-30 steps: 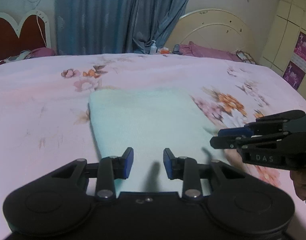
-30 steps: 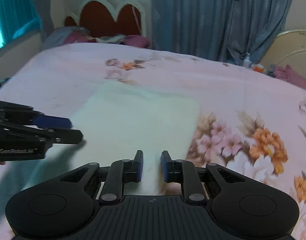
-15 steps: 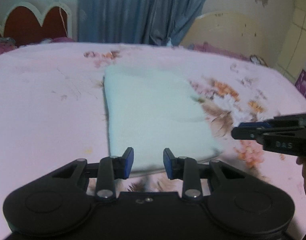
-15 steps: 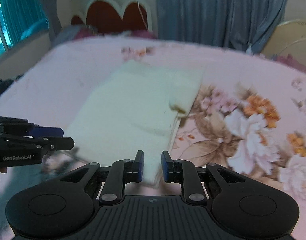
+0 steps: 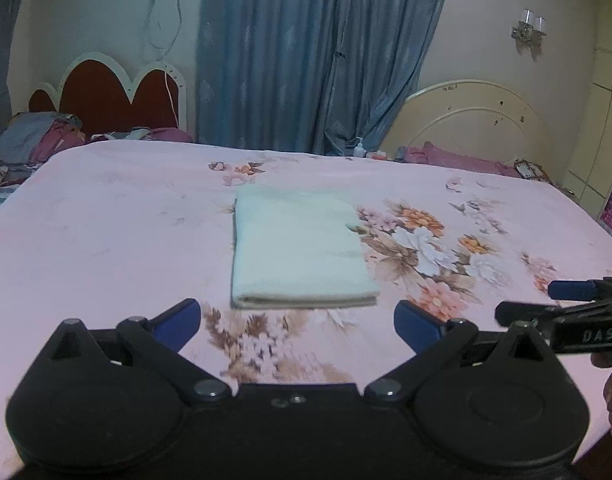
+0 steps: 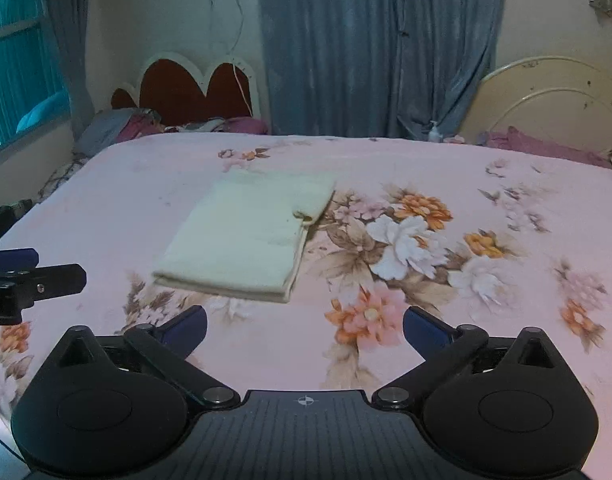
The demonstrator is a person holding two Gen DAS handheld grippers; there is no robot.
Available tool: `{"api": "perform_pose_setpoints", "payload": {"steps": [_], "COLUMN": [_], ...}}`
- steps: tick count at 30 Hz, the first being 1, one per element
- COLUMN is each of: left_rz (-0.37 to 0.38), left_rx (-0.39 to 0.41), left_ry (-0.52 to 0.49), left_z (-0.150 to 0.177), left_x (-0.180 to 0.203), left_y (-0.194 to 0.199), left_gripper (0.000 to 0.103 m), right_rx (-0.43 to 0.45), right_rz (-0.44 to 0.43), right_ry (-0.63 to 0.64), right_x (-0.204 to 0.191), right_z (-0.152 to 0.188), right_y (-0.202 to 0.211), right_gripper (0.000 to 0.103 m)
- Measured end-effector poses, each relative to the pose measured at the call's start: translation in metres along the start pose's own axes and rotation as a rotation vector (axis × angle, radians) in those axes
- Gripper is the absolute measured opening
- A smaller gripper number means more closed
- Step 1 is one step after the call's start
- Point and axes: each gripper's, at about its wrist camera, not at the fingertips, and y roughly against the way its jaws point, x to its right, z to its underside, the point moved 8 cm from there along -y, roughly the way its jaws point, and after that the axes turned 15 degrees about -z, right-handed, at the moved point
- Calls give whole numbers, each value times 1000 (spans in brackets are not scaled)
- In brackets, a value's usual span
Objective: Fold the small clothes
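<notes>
A pale folded cloth (image 5: 298, 248) lies flat on the pink floral bedsheet (image 5: 106, 232), its folded edge toward me. It also shows in the right wrist view (image 6: 250, 232), left of centre. My left gripper (image 5: 297, 320) is open wide and empty, held back from the cloth's near edge. My right gripper (image 6: 305, 330) is open wide and empty, near the cloth's right corner. The right gripper's fingers (image 5: 546, 312) show at the right of the left wrist view. The left gripper's fingers (image 6: 38, 276) show at the left of the right wrist view.
A red heart-shaped headboard (image 5: 106, 100) and bedding pile (image 5: 38, 140) stand at the back left. Blue curtains (image 5: 306, 60) hang behind the bed. A cream headboard (image 5: 478, 120) and a small bottle (image 5: 359, 148) are at the back right.
Both grippers have opened wide and pulled back from the cloth. The cloth now lies folded and free on the bed, farther from both cameras.
</notes>
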Motion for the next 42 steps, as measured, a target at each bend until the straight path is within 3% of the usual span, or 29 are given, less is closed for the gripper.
{"api": "perform_pose_setpoints", "payload": {"steps": [8,22,42], "left_rz": [22,48,37], "left_rx": [68,146,166], "left_ry": [-16,-29,-46], "left_z": [8,15,16], "left_x": [13,36,41], "left_y": [65,121,131], "left_gripper": [103,102,102], "right_rx": [93,152,167], "right_rz": [15,31,20], "right_ry": [17,33,31], "right_x": [-27,-49,-48], "right_z": [-1,19,22], "right_y": [71,142,156], "right_gripper": [103,103,103]}}
